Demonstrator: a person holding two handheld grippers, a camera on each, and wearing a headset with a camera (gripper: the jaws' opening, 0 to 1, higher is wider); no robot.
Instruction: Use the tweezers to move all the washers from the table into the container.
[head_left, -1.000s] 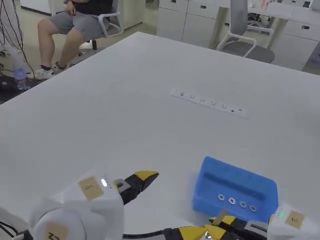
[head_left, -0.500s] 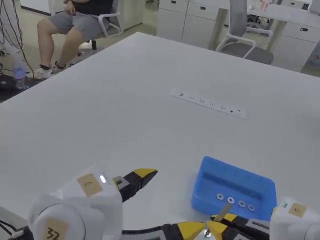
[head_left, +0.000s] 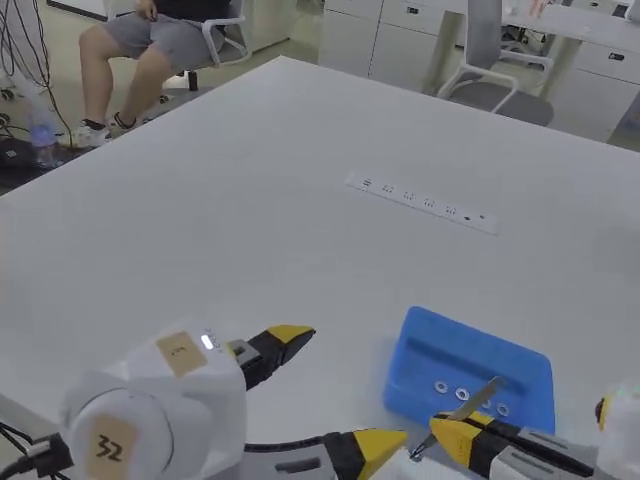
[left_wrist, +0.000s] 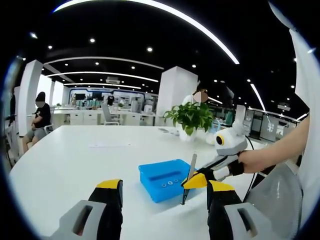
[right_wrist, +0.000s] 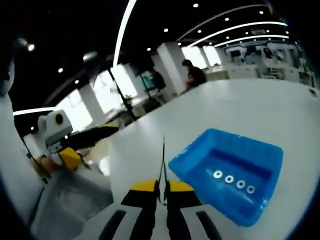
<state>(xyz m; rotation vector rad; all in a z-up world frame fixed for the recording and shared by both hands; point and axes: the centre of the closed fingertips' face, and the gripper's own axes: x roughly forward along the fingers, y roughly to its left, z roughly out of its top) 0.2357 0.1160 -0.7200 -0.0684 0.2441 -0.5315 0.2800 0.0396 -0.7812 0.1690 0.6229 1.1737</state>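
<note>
Now, four washers (right_wrist: 229, 178) inside blue container (right_wrist: 205, 147)

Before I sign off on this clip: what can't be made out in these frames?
- Tip of the tweezers, head view: too small to tell whether it grips anything.
- Near strip of the table, head view: covered by the left gripper and right gripper, so what lies there can't be judged.
- Near rim of the container, head view: behind the right gripper.

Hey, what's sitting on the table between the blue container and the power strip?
Nothing: in the head view the table between the container and the power strip is bare white surface.
</note>
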